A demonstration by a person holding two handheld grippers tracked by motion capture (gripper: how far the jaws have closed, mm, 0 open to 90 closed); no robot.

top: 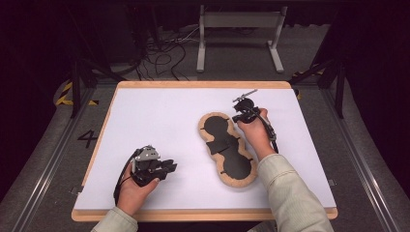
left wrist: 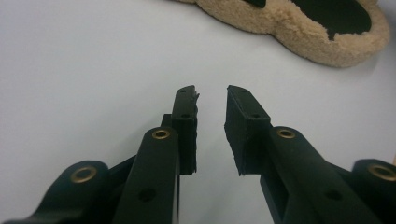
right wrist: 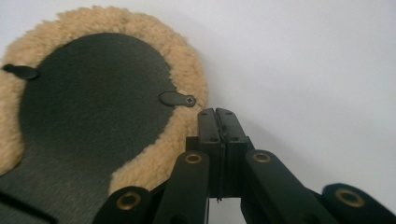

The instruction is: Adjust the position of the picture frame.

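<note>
A tan fleece pad (top: pixel 227 149) with black panels is lying right of centre on the white table (top: pixel 159 121), running diagonally. The right gripper (top: pixel 241 107) is sitting just beside its far end, jaws pressed together with nothing between them. The left gripper (top: pixel 164 166) is resting well apart from it near the front edge, jaws standing narrowly apart and empty. The right gripper view is showing a small black tab (right wrist: pixel 177 99) on the fleece rim (right wrist: pixel 187 74); the left gripper view is showing bare table between jaws and pad (left wrist: pixel 299 32).
</note>
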